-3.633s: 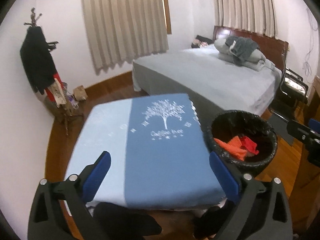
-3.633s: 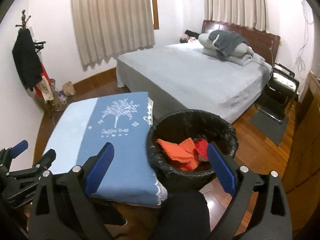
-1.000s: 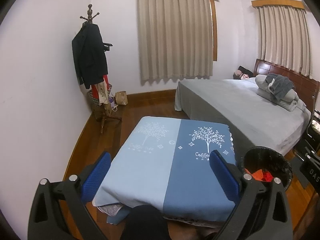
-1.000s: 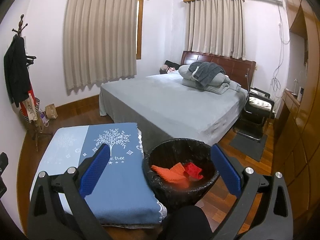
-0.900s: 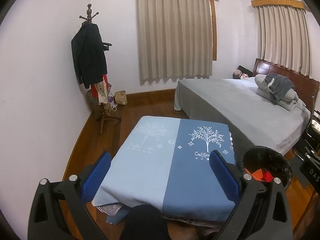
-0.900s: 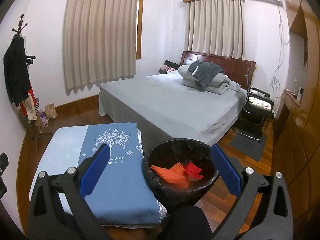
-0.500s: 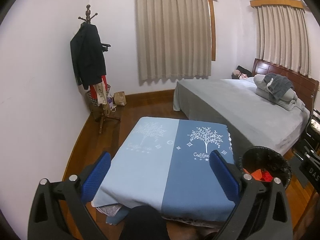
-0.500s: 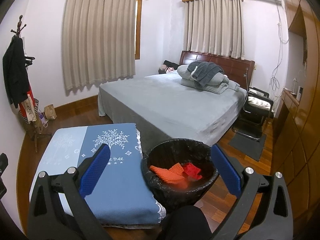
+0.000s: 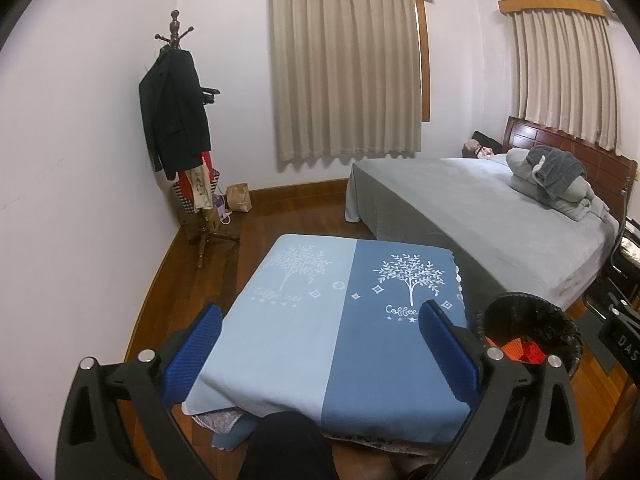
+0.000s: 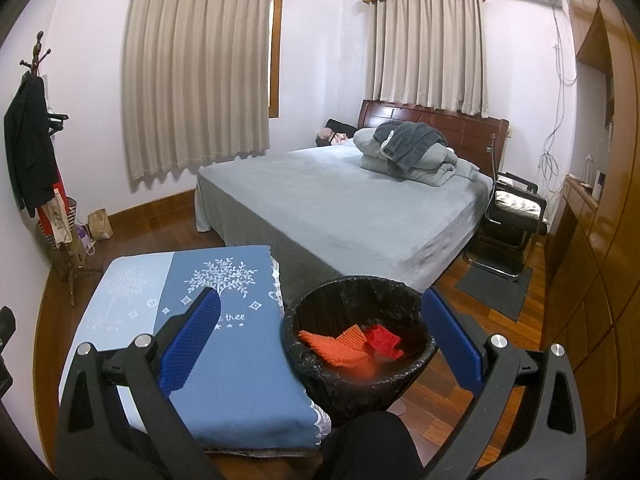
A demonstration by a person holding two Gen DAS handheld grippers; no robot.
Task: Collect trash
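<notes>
Both the left gripper (image 9: 318,346) and right gripper (image 10: 322,336) gape empty above the blue-clothed table (image 10: 224,344), the black-lined bin (image 10: 356,376) (orange and red scraps (image 10: 352,346) inside) just beside it.

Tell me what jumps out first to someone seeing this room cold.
The black-lined trash bin on the wood floor, with orange and red scraps bright inside it, stands between the low table and the bed. That table wears a two-tone blue cloth printed with white trees. Behind, a grey bed fills the room, and both grippers, left and right, frame the view with jaws wide and empty.
</notes>
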